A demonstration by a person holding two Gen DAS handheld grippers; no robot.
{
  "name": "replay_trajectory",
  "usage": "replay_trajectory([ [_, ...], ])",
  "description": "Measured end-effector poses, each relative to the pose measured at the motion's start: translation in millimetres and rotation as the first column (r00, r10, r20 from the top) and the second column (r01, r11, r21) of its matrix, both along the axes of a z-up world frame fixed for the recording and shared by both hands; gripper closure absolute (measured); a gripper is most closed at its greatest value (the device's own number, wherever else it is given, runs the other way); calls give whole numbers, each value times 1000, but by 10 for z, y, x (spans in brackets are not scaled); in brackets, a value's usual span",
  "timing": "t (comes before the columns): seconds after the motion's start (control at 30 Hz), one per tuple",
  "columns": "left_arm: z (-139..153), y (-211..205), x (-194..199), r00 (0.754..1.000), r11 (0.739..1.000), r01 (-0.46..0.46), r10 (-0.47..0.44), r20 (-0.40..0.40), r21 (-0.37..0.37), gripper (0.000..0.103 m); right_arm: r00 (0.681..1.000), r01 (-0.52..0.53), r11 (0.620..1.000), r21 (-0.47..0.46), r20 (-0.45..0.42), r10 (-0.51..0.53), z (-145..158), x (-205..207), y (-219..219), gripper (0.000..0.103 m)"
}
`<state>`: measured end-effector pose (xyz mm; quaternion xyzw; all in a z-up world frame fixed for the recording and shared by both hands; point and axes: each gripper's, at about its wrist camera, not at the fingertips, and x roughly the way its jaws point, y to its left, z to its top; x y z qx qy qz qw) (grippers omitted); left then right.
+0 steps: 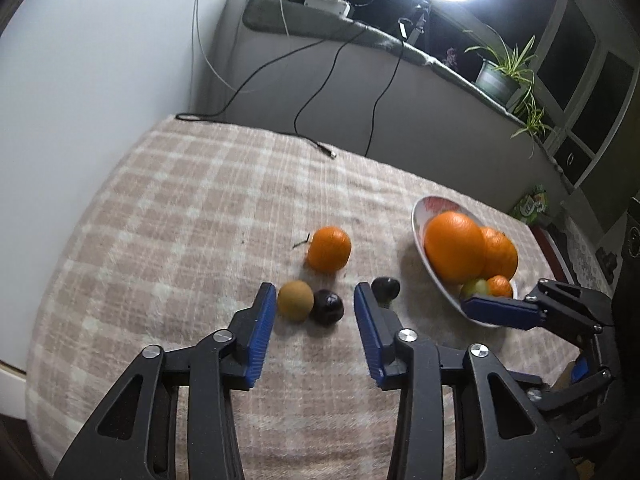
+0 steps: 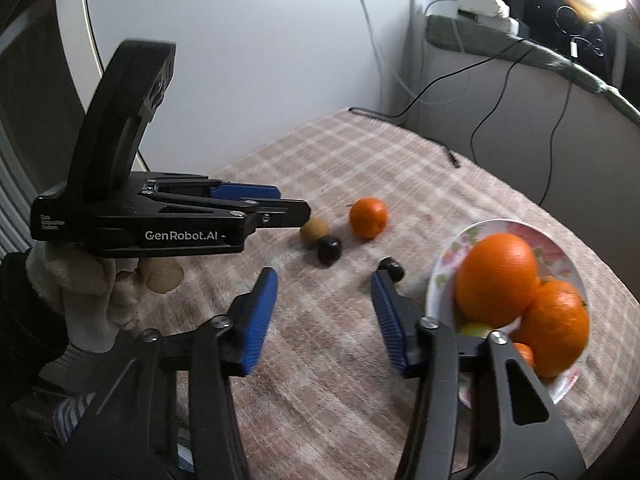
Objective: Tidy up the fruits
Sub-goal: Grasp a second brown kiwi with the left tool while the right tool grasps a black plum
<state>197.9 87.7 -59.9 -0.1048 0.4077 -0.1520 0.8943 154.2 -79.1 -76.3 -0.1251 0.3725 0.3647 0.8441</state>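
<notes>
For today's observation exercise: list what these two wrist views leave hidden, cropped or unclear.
- Green fruit in the bowl: mostly hidden by the oranges and the right tongs, right wrist view.
- Second dark fruit: partly behind a finger of the left tongs, left wrist view.
- Bowl's near rim: covered by right tongs, both views.

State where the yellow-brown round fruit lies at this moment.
In the left wrist view the yellow-brown fruit lies on the checked cloth, touching a dark fruit on its right, with the loose orange just beyond them.
</notes>
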Motion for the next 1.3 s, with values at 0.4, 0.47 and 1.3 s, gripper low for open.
replay_trajectory([
  [0.4,-228,-22,142,999,1000,17,-18,-49,-1,72,999,5,998,-60,-37,-7,-327,148,287,66],
  [0.47,-265,-19,180,998,1000,17,-17,-59,-4,72,999,10,998,-66,-38,-13,-356,191,314,66],
  [1.3,-350,88,312,997,998,9,-14,-76,-62,82,997,44,997,-60,-58,-48,-544,492,442,67],
])
